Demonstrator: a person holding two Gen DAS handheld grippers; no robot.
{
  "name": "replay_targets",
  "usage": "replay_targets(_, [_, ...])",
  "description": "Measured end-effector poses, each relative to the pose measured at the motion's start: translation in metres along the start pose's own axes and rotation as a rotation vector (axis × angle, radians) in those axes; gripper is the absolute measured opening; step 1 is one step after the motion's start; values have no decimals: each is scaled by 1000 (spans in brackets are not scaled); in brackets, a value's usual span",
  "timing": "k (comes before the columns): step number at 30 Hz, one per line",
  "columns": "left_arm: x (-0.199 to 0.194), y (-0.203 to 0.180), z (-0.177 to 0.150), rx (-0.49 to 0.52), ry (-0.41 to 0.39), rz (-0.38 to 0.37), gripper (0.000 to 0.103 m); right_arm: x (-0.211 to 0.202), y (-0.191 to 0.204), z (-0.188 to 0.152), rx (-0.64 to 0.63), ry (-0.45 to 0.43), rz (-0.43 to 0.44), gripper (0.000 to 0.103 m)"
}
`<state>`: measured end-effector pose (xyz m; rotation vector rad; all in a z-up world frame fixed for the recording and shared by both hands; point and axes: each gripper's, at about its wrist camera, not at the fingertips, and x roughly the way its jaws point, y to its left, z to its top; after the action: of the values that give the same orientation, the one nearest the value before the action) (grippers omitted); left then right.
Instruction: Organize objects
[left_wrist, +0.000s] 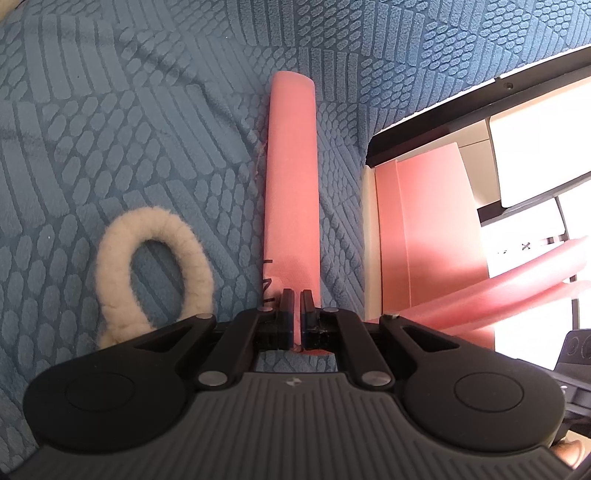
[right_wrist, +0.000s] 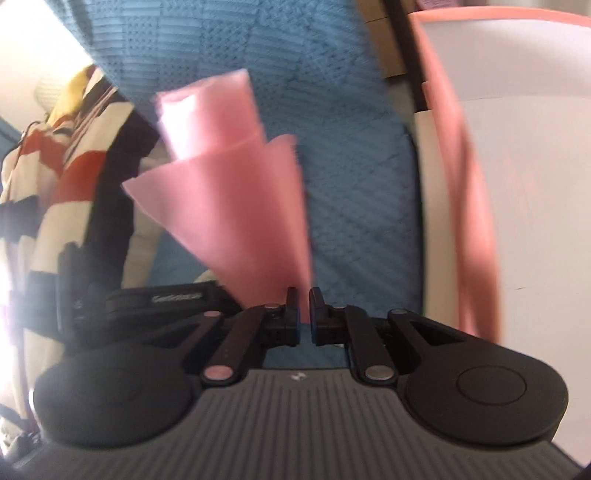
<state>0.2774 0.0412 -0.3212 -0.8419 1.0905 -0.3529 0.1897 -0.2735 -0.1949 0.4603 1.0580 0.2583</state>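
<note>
My left gripper (left_wrist: 297, 295) is shut on the near end of a long pink foam piece (left_wrist: 291, 177). The piece is folded into a narrow strip and reaches forward over the blue bedspread (left_wrist: 147, 129). In the right wrist view, which is blurred, my right gripper (right_wrist: 303, 295) is pinched on the pointed corner of a pink foam sheet (right_wrist: 236, 206). That sheet fans out up and to the left, with a rolled part above it. I cannot tell whether both grippers hold the same sheet. The left gripper's black housing (right_wrist: 162, 299) shows just left of the right fingers.
A white fluffy loop (left_wrist: 155, 266) lies on the bedspread to the left. At the right stands a black-rimmed box (left_wrist: 424, 122) holding flat pink foam sheets (left_wrist: 436, 221). A pink foam strip (right_wrist: 465, 166) hangs against a white surface (right_wrist: 535, 184). The person's striped garment (right_wrist: 74, 166) fills the left.
</note>
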Motion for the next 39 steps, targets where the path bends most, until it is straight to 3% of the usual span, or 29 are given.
replay_targets(7, [-1,1,0,-3,-4,-3,6,17,13,1,-15,-10,23,11])
replay_targets(9, [-1,2,0,-8,-6,-4,6,24,16,1,-26,3,9,20])
replay_targets(11, [-1,3,0,-20,-6,-8,6,31,22,0,-51,4,-1,38])
replay_targets(16, [-5,6,2,-51,-15,-6,6,45,35,1,-103,-64,-60,38])
replay_targets(28, [-17,11,11,-84,-23,30,6,77,33,-3,-153,-99,-102,33])
replay_targets(32, [-25,9,13,-62,-42,70,7,81,34,-5,-179,-102,-106,33])
replay_targets(39, [-38,0,19,-1,-113,37,7,87,39,-8,-241,-102,-123,33])
